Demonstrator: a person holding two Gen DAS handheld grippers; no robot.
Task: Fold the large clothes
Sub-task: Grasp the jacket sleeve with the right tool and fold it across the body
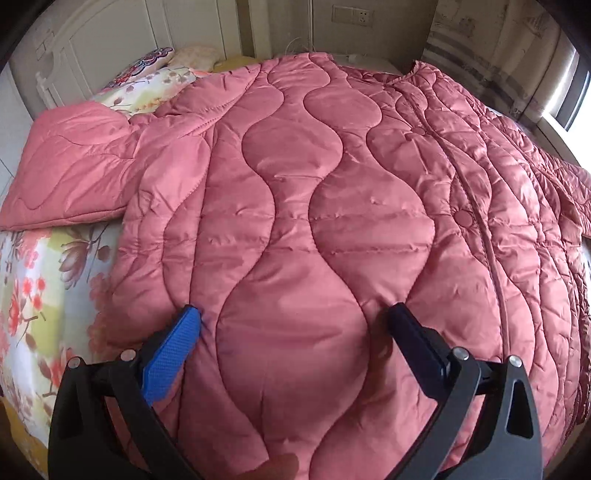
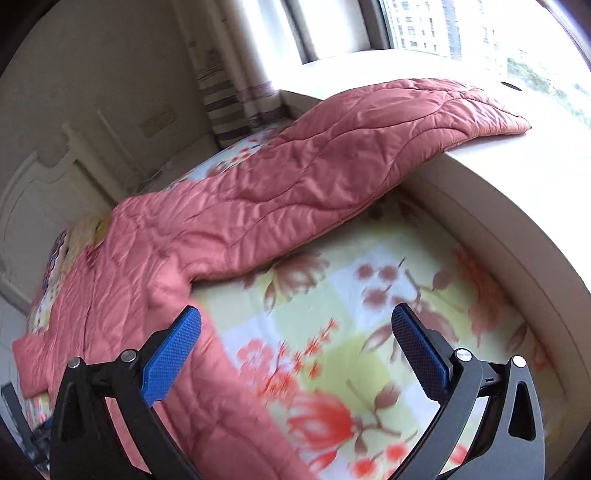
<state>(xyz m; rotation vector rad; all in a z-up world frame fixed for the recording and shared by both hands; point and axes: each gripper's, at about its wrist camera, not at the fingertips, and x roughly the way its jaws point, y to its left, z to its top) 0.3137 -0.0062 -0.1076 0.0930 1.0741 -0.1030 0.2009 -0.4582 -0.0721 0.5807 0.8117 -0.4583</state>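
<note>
A large pink quilted coat (image 1: 314,206) lies spread flat on the bed with its front up. One sleeve (image 1: 70,177) sticks out to the left. My left gripper (image 1: 295,314) is open just above the coat's lower part, fingers apart over the fabric, holding nothing. In the right wrist view the coat's body (image 2: 122,258) runs along the left and its other sleeve (image 2: 362,147) stretches out onto the white window ledge (image 2: 509,173). My right gripper (image 2: 295,317) is open and empty above the bedsheet, its left finger (image 2: 173,350) over the coat's edge.
The bed has a floral sheet (image 2: 351,332) in green, white and red. Pillows (image 1: 147,74) lie by the white headboard (image 1: 74,48). A wall socket (image 1: 352,16) and a curtain (image 2: 229,96) stand behind. The window (image 2: 443,26) is at the right.
</note>
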